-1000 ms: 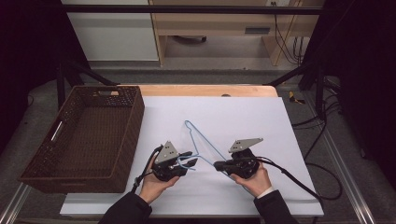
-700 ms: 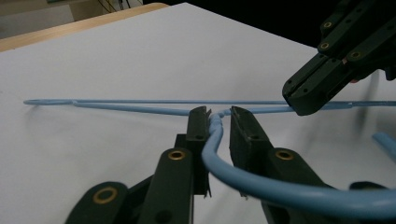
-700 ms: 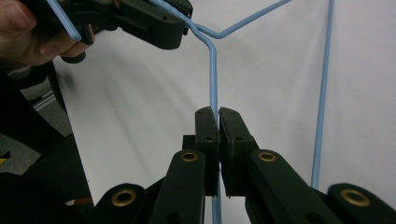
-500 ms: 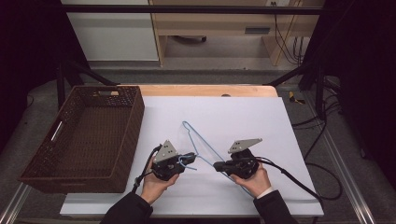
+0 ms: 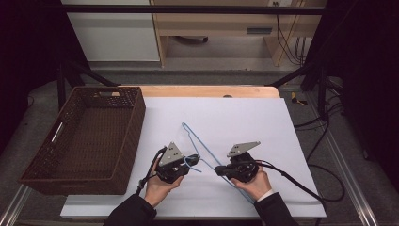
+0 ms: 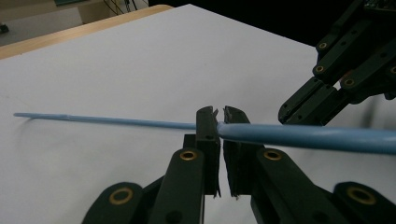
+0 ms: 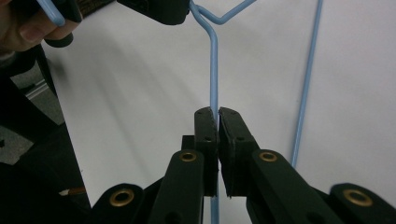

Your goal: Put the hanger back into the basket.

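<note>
- Low near the front edge of the white table (image 5: 244, 117): blue wire hanger (image 5: 190, 137), lying between both hands, apex pointing away toward the far side.
- Left gripper (image 5: 192, 160): jaws pinched narrow on the hanger's wire, near the hook end; wire crossing the jaw tips in the left gripper view.
- Right gripper (image 5: 219, 169): jaws likewise clamped tight on a straight run of the same wire.
- Brown wicker basket (image 5: 134, 127): well left of the hanger, at the table's left edge.

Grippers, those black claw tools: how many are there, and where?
2. The left gripper and the right gripper are at the table's near edge, each shut on the blue wire hanger.
</note>
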Demonstrator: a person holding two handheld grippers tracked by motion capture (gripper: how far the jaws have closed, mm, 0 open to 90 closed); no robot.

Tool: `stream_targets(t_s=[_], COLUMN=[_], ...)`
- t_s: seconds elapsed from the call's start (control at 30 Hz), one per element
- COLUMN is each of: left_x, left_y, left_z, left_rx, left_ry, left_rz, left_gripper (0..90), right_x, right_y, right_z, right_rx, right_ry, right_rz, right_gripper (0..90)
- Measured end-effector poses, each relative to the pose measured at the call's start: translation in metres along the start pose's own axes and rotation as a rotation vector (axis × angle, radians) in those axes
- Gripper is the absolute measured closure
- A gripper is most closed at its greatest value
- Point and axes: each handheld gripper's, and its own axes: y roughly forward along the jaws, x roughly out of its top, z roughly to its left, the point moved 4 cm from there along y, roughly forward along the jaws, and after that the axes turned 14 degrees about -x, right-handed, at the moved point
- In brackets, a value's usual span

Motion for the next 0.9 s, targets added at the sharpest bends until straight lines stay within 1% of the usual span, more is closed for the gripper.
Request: stream_targets(t_s=[0.03,0.1,0.13,0.2,0.27,0.33,0.37,0.4,0.43,0.5,0.53,0.6,0.67,0.83,0.87,0.9], left_x=[0.0,0.0,0.0,0.001,0.001,0.002,0.002,0.002,0.002,0.002,0.002,0.002,0.002,0.002,0.002,0.002], left_y=[0.001,0.001,0.002,0.002,0.002,0.003,0.003,0.003,0.003,0.003,0.003,0.003,0.003,0.003,0.003,0.003], left_z=[-0.001,-0.002,-0.003,-0.004,-0.004,-0.005,-0.005,-0.005,-0.005,-0.006,-0.006,-0.006,-0.006,-0.006,-0.006,-0.007], left_rx=[0.003,0.002,0.002,0.005,0.007,0.01,0.01,0.012,0.013,0.015,0.015,0.014,0.015,0.019,0.019,0.019], left_ry=[0.003,0.007,0.009,0.008,0.008,0.006,0.005,0.007,0.006,0.002,0.0,-0.002,-0.002,-0.004,-0.002,-0.002], left_rz=[0.006,0.008,0.01,0.013,0.015,0.017,0.021,0.022,0.023,0.024,0.023,0.024,0.025,0.026,0.027,0.027], left_gripper=[84.9,85.0,85.0,85.0,85.0,85.0,85.0,85.0,84.9,84.9,84.9,84.9,84.8,84.7,84.7,84.7], right_x=[0.0,0.0,0.0,0.001,0.004,0.006,0.007,0.007,0.007,0.007,0.006,0.005,0.004,0.004,0.003,0.003], right_y=[0.0,-0.002,-0.003,-0.006,-0.009,-0.01,-0.008,-0.007,-0.004,0.001,0.004,0.01,0.013,0.016,0.017,0.017], right_z=[0.0,-0.001,-0.001,-0.001,0.002,0.005,0.007,0.009,0.011,0.013,0.014,0.016,0.018,0.02,0.02,0.021], right_rx=[-0.007,-0.019,-0.034,-0.062,-0.088,-0.12,-0.131,-0.134,-0.142,-0.171,-0.185,-0.18,-0.19,-0.192,-0.187,-0.183], right_ry=[0.002,-0.01,-0.011,-0.019,-0.038,-0.05,-0.057,-0.055,-0.064,-0.085,-0.085,-0.094,-0.097,-0.095,-0.097,-0.093], right_rz=[0.005,0.001,0.005,-0.004,-0.026,-0.024,-0.025,-0.018,-0.003,0.015,0.032,0.048,0.066,0.081,0.081,0.083], right_gripper=[84.9,81.4,79.1,74.1,65.5,59.0,57.6,57.7,57.8,59.5,61.5,66.5,72.0,84.4,86.8,86.8])
